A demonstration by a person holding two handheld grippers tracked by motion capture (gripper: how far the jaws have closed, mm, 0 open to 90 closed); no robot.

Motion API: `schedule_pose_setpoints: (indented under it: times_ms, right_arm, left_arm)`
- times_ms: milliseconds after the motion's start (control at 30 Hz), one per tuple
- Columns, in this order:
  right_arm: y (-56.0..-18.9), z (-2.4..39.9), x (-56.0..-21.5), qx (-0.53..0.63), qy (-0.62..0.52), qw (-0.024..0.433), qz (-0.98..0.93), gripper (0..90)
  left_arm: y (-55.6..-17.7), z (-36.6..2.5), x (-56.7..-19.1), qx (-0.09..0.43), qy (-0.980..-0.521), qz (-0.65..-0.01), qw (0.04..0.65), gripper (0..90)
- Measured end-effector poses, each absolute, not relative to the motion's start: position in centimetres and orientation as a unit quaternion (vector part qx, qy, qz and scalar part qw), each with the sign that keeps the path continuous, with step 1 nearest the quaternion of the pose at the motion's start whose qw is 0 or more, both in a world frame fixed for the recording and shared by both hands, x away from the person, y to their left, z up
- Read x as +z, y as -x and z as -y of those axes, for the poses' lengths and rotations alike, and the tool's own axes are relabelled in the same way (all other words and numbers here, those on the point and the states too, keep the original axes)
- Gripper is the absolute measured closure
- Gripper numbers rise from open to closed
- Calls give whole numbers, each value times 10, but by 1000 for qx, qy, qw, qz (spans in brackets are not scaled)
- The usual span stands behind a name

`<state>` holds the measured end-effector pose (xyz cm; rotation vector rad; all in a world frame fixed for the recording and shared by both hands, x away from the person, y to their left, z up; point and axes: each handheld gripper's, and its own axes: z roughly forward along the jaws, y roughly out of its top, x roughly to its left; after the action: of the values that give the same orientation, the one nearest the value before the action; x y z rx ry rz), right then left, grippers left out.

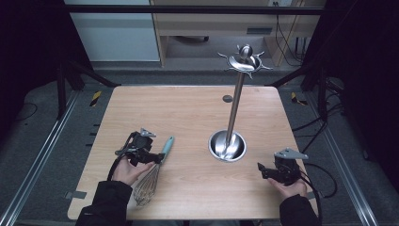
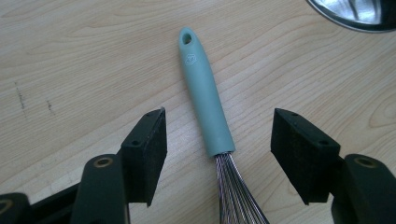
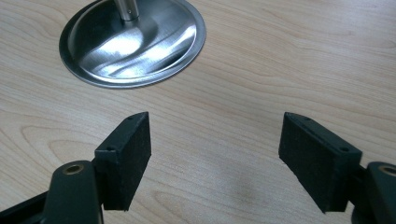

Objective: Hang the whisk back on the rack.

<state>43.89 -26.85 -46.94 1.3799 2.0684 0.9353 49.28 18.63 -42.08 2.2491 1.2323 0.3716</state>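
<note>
A whisk (image 1: 151, 175) with a teal handle (image 2: 204, 94) and steel wires lies on the wooden table (image 1: 188, 113) at the front left. My left gripper (image 2: 218, 154) is open and straddles the handle's lower end, near where the wires begin; its pads (image 2: 156, 144) stand clear of the handle on both sides. In the high view this left gripper (image 1: 149, 153) sits just left of the handle. My right gripper (image 1: 266, 170) rests at the front right, open over bare wood (image 3: 215, 154), with nothing between its pads (image 3: 130, 154).
A steel utensil stand rises from a round dish base (image 1: 227, 145) at mid-table, its pole (image 1: 236, 99) topped by a ring of hooks (image 1: 244, 61). The base (image 3: 133, 42) lies just ahead of my right gripper. A small dark disc (image 1: 227, 98) sits farther back.
</note>
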Motion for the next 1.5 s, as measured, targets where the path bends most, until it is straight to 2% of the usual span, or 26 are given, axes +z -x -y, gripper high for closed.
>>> schedule_pose_setpoints:
  times_ms: [1267,1500]
  right_arm:
    - [-440,267,-468,343,-495,236,-763,298]
    - [-440,267,-468,343,-494,237,-763,306]
  left_arm:
    - [-518,-167,-457,89,-859,-476,167,524]
    - [-522,-165,-464,78,-858,-482,161,580]
